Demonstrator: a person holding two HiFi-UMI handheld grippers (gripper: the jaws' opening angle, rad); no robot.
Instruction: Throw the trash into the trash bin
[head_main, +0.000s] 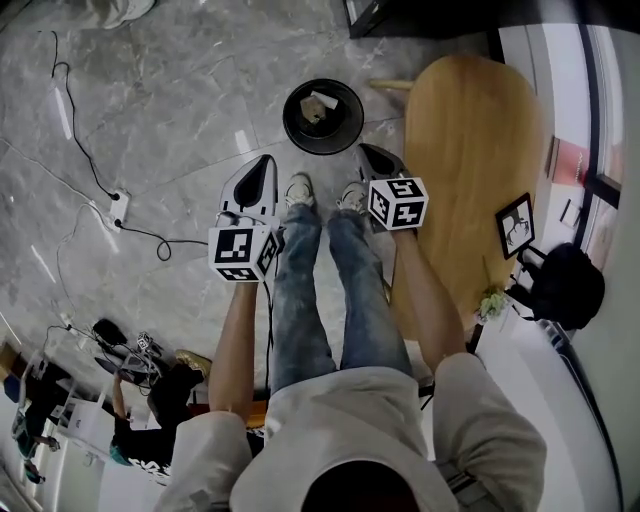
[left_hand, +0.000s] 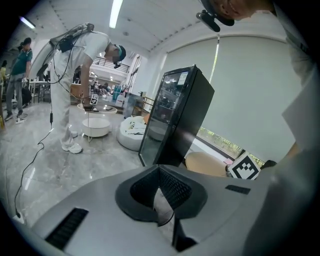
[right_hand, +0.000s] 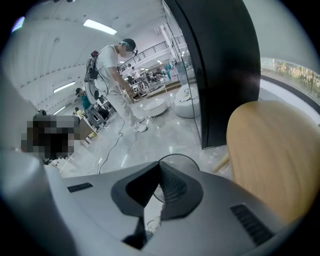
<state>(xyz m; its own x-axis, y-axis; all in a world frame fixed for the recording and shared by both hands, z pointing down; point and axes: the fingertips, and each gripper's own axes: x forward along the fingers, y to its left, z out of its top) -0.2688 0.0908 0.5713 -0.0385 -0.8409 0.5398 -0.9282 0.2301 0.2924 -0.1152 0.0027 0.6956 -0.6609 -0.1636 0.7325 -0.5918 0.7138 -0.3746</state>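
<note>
Closest to the head camera are the person's arms and jeans, with the shoes on the grey floor. Both arms reach forward and down. The left claw is clenched, its pads meeting at the tips, and I see nothing pinched between them. The right claw is likewise clenched on nothing, and it points down toward the trash bin. That round black bin stands on the floor just beyond the shoes, between the two claws and a little farther off. A pale crumpled scrap lies inside it, so the trash appears to be in the bin already. A round wooden counter stands to the right, and no litter shows on its top. Cables trail over the floor at the left. By my reading the throw is done, and whether more trash waits elsewhere cannot be told from these views.
</note>
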